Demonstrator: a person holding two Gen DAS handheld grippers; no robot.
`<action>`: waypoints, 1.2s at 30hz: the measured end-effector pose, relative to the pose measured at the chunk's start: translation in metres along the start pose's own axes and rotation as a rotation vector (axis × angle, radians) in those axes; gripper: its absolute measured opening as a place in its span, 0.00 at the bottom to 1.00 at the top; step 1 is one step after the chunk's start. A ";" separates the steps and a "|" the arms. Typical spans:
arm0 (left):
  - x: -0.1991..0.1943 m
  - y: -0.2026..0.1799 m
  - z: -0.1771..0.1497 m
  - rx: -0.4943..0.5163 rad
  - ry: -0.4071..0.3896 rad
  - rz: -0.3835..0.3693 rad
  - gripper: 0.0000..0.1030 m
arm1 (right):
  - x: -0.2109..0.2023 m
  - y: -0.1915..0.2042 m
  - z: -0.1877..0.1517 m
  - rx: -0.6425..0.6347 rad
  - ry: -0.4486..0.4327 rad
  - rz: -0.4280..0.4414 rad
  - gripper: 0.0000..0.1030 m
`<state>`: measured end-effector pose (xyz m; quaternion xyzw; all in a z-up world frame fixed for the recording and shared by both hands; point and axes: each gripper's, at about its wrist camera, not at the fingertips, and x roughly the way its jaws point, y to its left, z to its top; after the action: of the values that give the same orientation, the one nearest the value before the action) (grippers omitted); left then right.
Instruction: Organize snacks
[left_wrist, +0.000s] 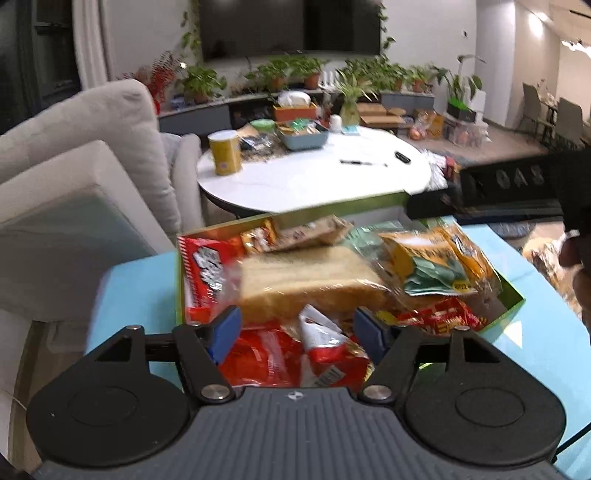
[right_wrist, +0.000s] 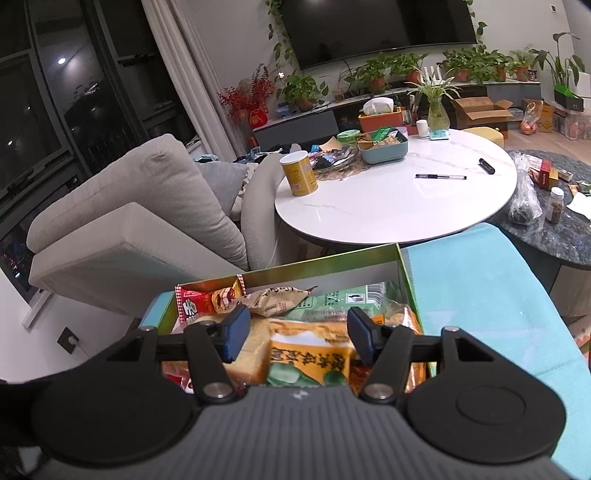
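Note:
A green-walled box (left_wrist: 511, 295) full of snack packs sits on a light blue surface (left_wrist: 535, 339). In it lie a bagged bread loaf (left_wrist: 310, 280), red packs (left_wrist: 266, 354) and yellow-orange packs (left_wrist: 432, 254). My left gripper (left_wrist: 297, 328) is open and empty, just above the red packs at the box's near side. My right gripper (right_wrist: 293, 334) is open and empty over a yellow-and-green pack (right_wrist: 310, 354) in the same box (right_wrist: 332, 260). Part of the right gripper (left_wrist: 517, 184) shows at the right of the left wrist view.
A white round table (right_wrist: 399, 206) stands beyond the box, with a yellow can (right_wrist: 299, 173), a blue tray of items (right_wrist: 384, 147) and a pen (right_wrist: 439, 177). A grey sofa (right_wrist: 147, 206) is to the left. A dark table (right_wrist: 546, 221) stands right.

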<state>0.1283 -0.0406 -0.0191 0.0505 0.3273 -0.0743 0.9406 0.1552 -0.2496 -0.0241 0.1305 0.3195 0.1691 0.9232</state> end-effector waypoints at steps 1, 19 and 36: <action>-0.003 0.003 0.000 -0.009 -0.009 0.012 0.67 | -0.003 -0.001 -0.001 0.001 -0.002 -0.001 0.98; -0.047 0.004 -0.007 -0.063 -0.063 0.031 0.80 | -0.049 0.010 -0.017 -0.015 -0.026 -0.002 0.98; -0.094 -0.008 -0.030 -0.091 -0.067 0.084 0.92 | -0.095 0.024 -0.050 -0.056 -0.036 -0.009 0.98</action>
<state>0.0361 -0.0340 0.0156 0.0191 0.2960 -0.0213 0.9548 0.0482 -0.2583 -0.0017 0.1060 0.2984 0.1714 0.9329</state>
